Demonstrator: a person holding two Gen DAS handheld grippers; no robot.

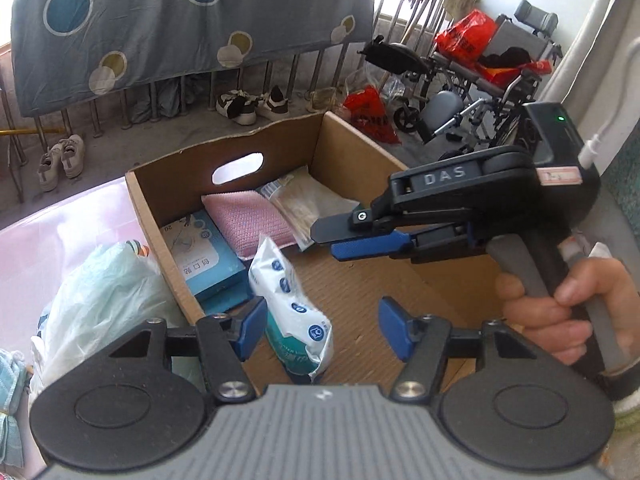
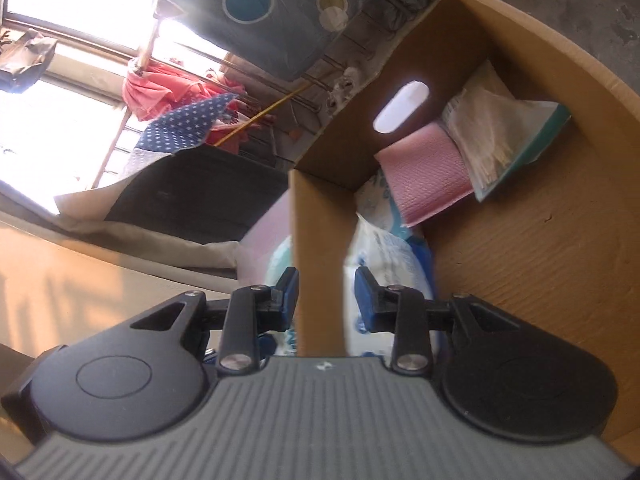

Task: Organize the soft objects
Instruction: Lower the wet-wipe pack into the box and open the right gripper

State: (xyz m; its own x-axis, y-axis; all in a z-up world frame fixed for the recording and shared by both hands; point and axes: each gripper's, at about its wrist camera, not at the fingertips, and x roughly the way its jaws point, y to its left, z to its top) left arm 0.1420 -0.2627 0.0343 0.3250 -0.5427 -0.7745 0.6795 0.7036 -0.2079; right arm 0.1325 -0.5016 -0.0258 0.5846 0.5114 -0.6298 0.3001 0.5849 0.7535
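Balcony clutter frames your workspace, with a cardboard box (image 1: 224, 160) open below both tools. Nearest you, your left tool (image 1: 322, 330) hangs over the box with its blue pads well apart and nothing between them. Just beyond its left pad, a white wipes pack (image 1: 290, 304) with blue dots lies tilted on the box floor. Outside the box's left wall sits a pale green plastic bag (image 1: 104, 292) on a pink surface (image 1: 60, 216).

Your right tool (image 1: 356, 240), gripped in your right hand (image 1: 568, 304), reaches in from the right above the box floor; its pads stand only a little apart and hold nothing. In its own view the box's corner edge shows in the gap between the pads, but whether they touch the cardboard you cannot tell.

Further in, a blue box (image 1: 204, 252) lies flat against the left wall, a pink cloth (image 1: 252, 220) beside it, and a clear packet (image 1: 304, 204) leans toward the far corner. Beyond the box, shoes (image 1: 250, 104) line the railing, a dotted grey quilt (image 1: 160, 20) hangs over it, and a wheelchair (image 1: 472, 92) stands at right.
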